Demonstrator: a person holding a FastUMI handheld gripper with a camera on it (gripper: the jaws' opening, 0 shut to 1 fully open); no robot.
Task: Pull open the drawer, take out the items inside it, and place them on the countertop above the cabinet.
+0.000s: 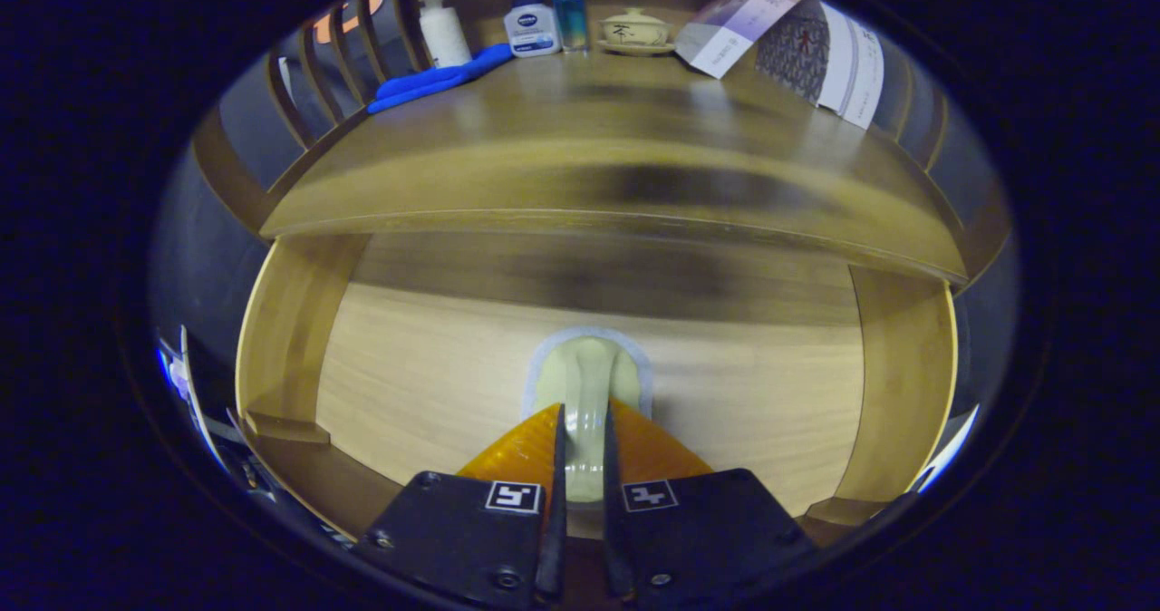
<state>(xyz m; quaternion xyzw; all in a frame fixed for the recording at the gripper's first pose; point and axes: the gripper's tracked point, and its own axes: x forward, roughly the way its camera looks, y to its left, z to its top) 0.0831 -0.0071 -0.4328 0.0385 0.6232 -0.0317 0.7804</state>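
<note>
Handle point(584, 384) stands upright at lower centre on drawer point(435, 384), pinched between nearly closed jaws; desk point(589, 140) above.

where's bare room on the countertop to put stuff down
The countertop is bare across its front and middle. Its back edge is crowded: blue cloth, pump bottle, two more bottles, lidded cup, paper box. The gripper is shut on the drawer handle.
</note>
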